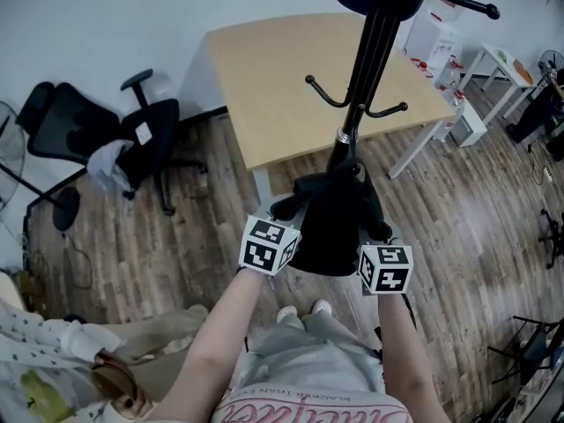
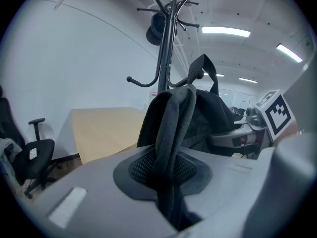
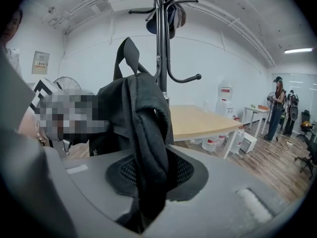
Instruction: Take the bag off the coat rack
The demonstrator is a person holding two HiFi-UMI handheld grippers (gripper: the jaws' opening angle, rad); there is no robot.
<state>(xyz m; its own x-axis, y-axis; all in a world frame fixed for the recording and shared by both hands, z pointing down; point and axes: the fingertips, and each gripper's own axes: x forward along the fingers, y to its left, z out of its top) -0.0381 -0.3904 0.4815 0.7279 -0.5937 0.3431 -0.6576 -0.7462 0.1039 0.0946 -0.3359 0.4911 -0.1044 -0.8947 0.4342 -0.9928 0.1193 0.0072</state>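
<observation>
A black bag [image 1: 330, 223] hangs close against the black coat rack [image 1: 366, 60], under its lower hooks. I cannot tell whether the bag's top loop [image 2: 203, 66] sits on a hook. My left gripper [image 1: 284, 239] holds the bag's left side, with a padded shoulder strap [image 2: 171, 133] pinched between the jaws of the left gripper [image 2: 169, 195]. My right gripper [image 1: 372, 256] is at the bag's right side. There another strap [image 3: 148, 133] is clamped in the right gripper [image 3: 143, 202]. A dark hat [image 3: 166, 19] hangs high on the rack.
A light wooden table [image 1: 291, 69] stands just behind the rack. Two black office chairs [image 1: 141, 139] are at the left on the wood floor. Water bottles and a white side table [image 1: 498, 64] are at the far right, where a person [image 3: 276, 108] stands.
</observation>
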